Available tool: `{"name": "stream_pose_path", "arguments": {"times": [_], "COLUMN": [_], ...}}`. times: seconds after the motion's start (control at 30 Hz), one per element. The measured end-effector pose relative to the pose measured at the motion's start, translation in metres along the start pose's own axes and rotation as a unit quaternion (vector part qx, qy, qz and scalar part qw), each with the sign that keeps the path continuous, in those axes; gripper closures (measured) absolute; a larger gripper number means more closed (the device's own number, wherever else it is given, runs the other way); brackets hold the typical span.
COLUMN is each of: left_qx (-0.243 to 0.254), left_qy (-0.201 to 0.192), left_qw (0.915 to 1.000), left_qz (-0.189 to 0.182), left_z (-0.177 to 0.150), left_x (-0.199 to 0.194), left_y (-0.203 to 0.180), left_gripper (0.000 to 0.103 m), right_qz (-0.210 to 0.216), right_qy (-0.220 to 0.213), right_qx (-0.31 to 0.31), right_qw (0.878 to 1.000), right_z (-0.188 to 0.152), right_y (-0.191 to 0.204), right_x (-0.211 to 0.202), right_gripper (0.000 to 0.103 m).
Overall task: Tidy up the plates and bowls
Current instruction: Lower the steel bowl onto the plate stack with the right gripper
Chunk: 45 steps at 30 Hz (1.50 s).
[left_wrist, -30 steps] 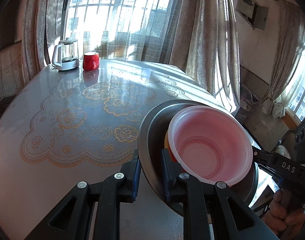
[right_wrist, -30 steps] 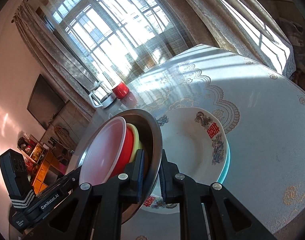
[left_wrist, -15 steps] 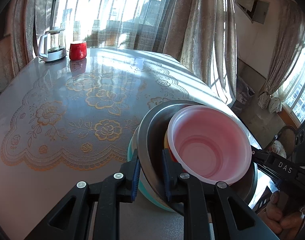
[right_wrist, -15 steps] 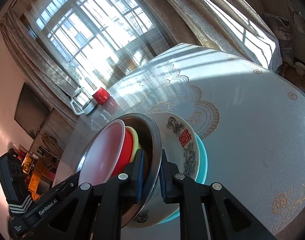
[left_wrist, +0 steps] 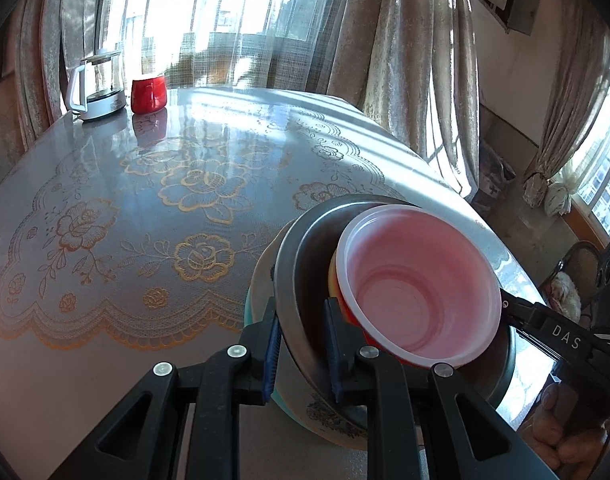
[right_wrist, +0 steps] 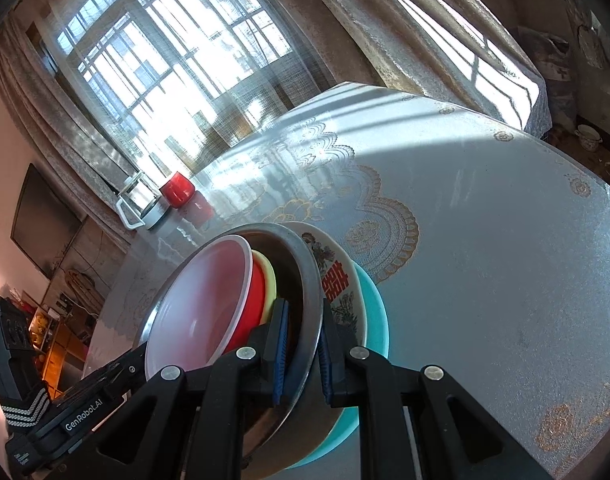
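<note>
Two grippers pinch one steel bowl (left_wrist: 301, 264) by opposite sides of its rim: the left gripper (left_wrist: 301, 348) has its jaws drawn narrow with the rim clamped between the blue pads, and the right gripper (right_wrist: 301, 348) holds the far side the same way. Gripping both sides looks deliberate, since the bowl carries a load: a pink bowl (left_wrist: 421, 288) nested on a red bowl (right_wrist: 255, 300) and a yellow bowl (right_wrist: 270, 284), all sitting inside the steel one. One grip alone would likely let the stack tip. The steel bowl hangs directly over a white plate with red characters (right_wrist: 341, 284), which lies on a teal plate (right_wrist: 375, 308) on the table (left_wrist: 145, 184). Whether the bowl's base already touches the white plate I cannot tell; its underside is hidden. Judged from this, the step in hand is setting the bowl stack down onto the plates to make one pile. The table is round, glossy, covered with a cloth printed in gold flowers and scalloped borders, bright with window glare. At its far edge stand a glass kettle (left_wrist: 97, 84) and a red mug (left_wrist: 148, 94), just beside each other. Sheer and heavy curtains (left_wrist: 405, 48) frame barred windows (right_wrist: 165, 64).
</note>
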State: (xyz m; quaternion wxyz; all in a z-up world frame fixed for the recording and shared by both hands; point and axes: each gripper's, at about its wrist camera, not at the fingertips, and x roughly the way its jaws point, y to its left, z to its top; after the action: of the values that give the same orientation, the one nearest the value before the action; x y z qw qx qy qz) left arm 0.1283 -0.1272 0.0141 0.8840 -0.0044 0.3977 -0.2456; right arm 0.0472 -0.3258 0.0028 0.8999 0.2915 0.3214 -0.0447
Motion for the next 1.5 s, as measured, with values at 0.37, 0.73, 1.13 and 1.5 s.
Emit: {"name": "stream_pose_path", "arguments": {"times": [0.37, 0.73, 1.13, 1.5], "left_qx": [-0.002, -0.014, -0.029, -0.024], "left_qy": [0.01, 0.01, 0.006, 0.008], "left_qw": [0.9999, 0.9998, 0.9992, 0.9995], "left_qz": [0.006, -0.012, -0.025, -0.017], "left_z": [-0.002, -0.006, -0.008, -0.013], "left_x": [0.005, -0.006, -0.017, -0.015], "left_y": [0.0, 0.001, 0.004, 0.002], "left_gripper": [0.084, 0.081, 0.081, 0.08], "right_qz": [0.006, 0.025, 0.032, 0.031], "right_qy": [0.007, 0.013, 0.026, 0.026], "right_qx": [0.012, 0.035, 0.048, 0.055], "right_qw": [1.0, 0.999, 0.998, 0.998], "right_z": [0.001, -0.005, -0.009, -0.012], "right_y": [-0.003, -0.009, -0.007, -0.009], "right_x": [0.004, -0.004, -0.005, -0.005], "right_gripper": [0.089, 0.085, 0.089, 0.085]}}
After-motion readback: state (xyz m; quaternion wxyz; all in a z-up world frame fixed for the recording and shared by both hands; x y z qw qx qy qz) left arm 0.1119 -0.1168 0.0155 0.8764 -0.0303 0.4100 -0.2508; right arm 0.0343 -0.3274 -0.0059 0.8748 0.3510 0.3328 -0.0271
